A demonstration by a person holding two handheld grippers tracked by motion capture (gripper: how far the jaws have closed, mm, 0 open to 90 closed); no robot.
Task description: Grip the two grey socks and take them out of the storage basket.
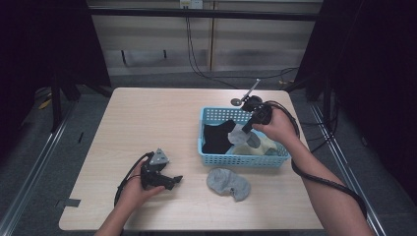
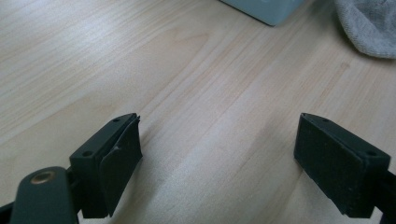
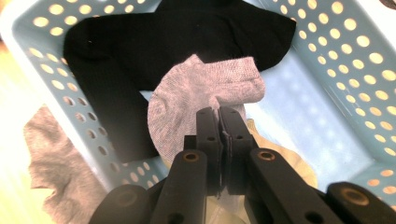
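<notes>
Right gripper view shows the right gripper [image 3: 219, 116] pinching a grey sock [image 3: 196, 100] over the blue basket [image 3: 343, 88], above a black sock [image 3: 140, 42]. At the basket's six o'clock another grey sock [image 1: 227, 182] lies on the wooden table [image 1: 147, 123]. Left gripper [image 2: 219, 163] hovers low, jaws wide.

Pale wooden table [image 1: 147, 123], grey floor [image 1: 29, 167], cables [image 1: 194, 54] against paneled wall [image 1: 147, 39].

We had loads of bare table [image 1: 147, 123] on the left. The blue basket [image 1: 243, 160] and a loose grey sock [image 1: 227, 182] blocked the right side.
</notes>
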